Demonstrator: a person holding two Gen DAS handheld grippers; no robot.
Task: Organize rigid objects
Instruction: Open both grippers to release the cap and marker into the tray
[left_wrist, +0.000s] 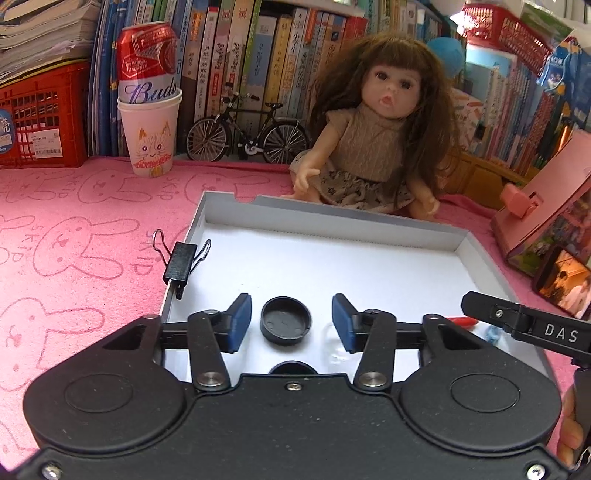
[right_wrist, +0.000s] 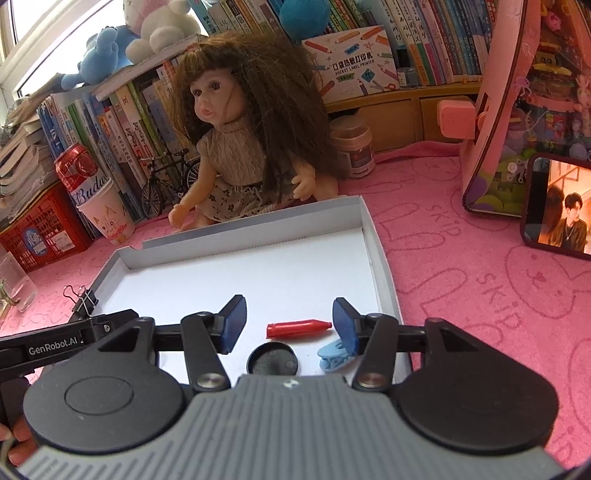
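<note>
black cap (left_wrist: 285, 320), red cap (right_wrist: 297, 328), in white tray (left_wrist: 332, 258)

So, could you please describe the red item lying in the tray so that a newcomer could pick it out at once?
Start at the shallow white tray on the pink bunny-print cloth, in front of the seated doll. Near the tray's front right corner lies the red cap, on its side. It is the only red, tapered piece there; the round black lid and the pale blue clip lie just in front of it.
</note>
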